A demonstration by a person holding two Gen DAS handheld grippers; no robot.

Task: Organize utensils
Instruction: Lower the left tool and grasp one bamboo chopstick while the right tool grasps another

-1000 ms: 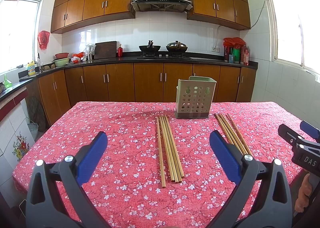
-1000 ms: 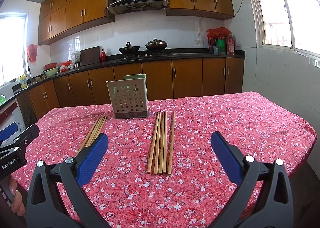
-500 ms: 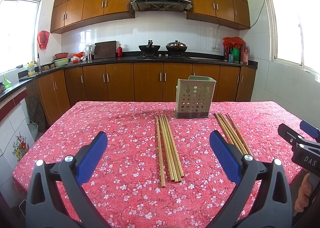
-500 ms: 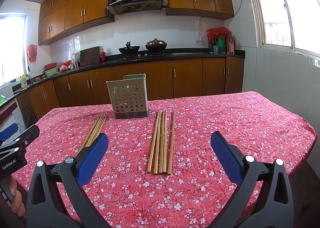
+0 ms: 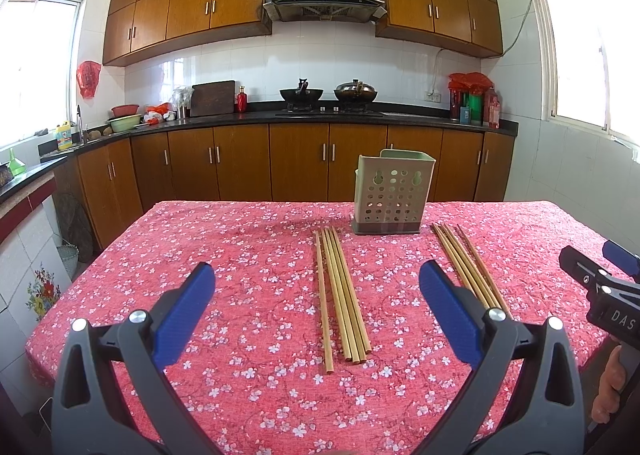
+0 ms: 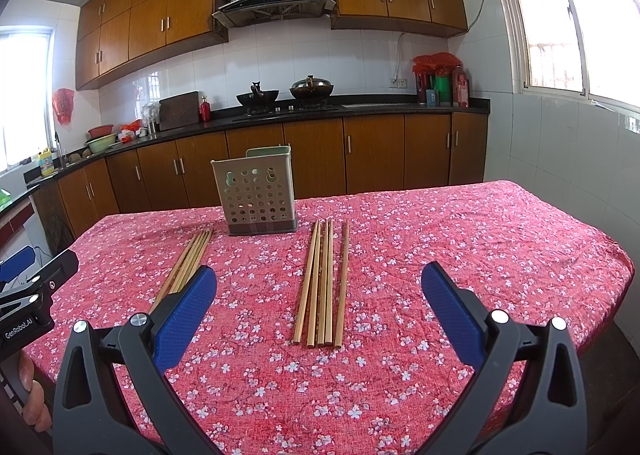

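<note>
A pale green perforated utensil holder [image 5: 392,195] stands upright on the red floral tablecloth [image 5: 248,255], also in the right wrist view [image 6: 258,197]. One bundle of several wooden chopsticks [image 5: 342,295] lies left of it, seen too in the right wrist view [image 6: 188,267]. A second bundle [image 5: 468,271] lies right of it, also in the right wrist view [image 6: 322,283]. My left gripper [image 5: 316,295] is open and empty, hovering before the left bundle. My right gripper [image 6: 320,295] is open and empty, before the right bundle.
The table edge [image 6: 616,279] drops off at the right. Kitchen counters with woks [image 5: 328,95] line the far wall. The other hand-held gripper shows at the right edge of the left wrist view [image 5: 600,287] and at the left edge of the right wrist view [image 6: 28,295].
</note>
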